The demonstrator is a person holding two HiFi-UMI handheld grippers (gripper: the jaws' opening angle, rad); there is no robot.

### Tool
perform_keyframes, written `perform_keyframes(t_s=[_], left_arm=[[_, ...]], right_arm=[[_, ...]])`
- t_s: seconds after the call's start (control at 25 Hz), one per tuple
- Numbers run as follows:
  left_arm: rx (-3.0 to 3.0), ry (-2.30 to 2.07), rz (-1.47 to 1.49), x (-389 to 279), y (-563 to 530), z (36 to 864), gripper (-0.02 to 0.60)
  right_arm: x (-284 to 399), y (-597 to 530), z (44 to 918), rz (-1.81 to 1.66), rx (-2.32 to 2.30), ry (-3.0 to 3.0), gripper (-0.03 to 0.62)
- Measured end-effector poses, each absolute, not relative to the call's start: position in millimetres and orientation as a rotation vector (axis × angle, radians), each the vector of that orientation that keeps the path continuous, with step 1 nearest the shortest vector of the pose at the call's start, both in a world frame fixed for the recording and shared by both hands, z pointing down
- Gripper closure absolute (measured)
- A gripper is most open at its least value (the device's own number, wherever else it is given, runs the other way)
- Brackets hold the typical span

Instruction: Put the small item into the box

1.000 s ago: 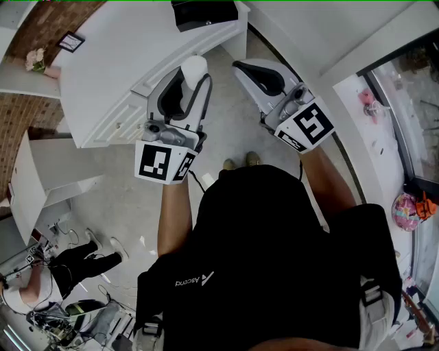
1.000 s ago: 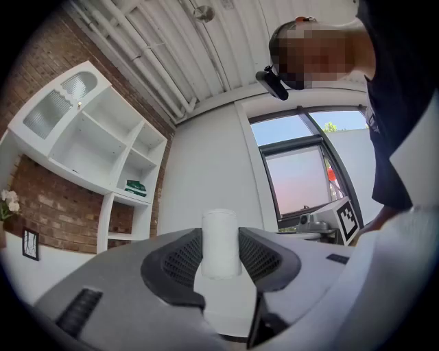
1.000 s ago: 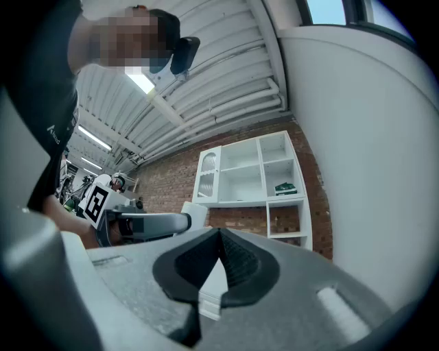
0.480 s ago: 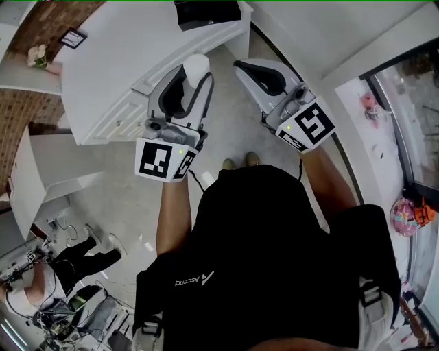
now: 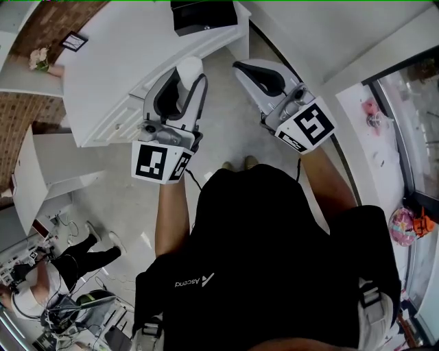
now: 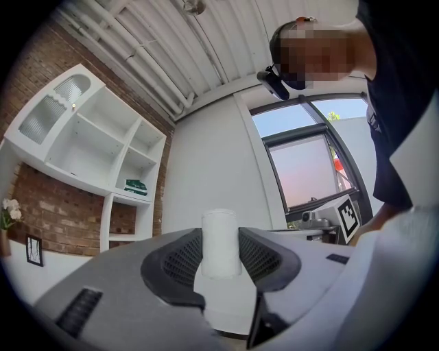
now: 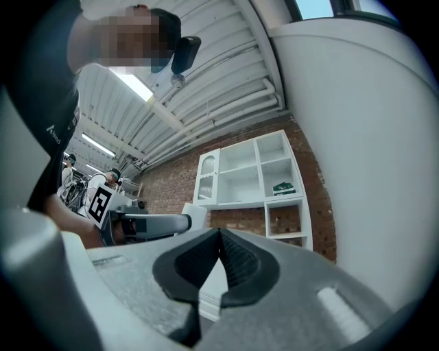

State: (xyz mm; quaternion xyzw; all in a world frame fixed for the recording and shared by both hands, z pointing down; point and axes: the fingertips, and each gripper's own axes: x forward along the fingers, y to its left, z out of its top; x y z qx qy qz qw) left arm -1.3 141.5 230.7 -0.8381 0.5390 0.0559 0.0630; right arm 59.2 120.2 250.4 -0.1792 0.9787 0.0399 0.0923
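Now left tool (image 5: 191,77), gripping white cylinder (image 5: 190,66), has edged leftward.

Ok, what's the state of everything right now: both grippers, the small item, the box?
left gripper: shut on the white cylinder.
white cylinder: clamped between the left gripper's pads, one end sticking out past them, not yet in the box.
right gripper: shut, nothing between its jaws.
black box: sitting on the white counter; I cannot tell if it is open or closed.
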Motion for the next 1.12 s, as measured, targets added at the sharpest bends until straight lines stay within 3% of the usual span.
perform_keyframes(t_s=[0.64, 1.12], left_arm=[[-2.478, 1.692, 0.148, -16, 92, 235, 0.419], [-2.51, 1.691, 0.149, -92, -12, 250, 0.419]], right_arm=[[56, 68, 262, 0.128, -0.491, 2.932, 0.594], [-12, -36, 269, 0.129, -0.56, 2.961, 0.594]])
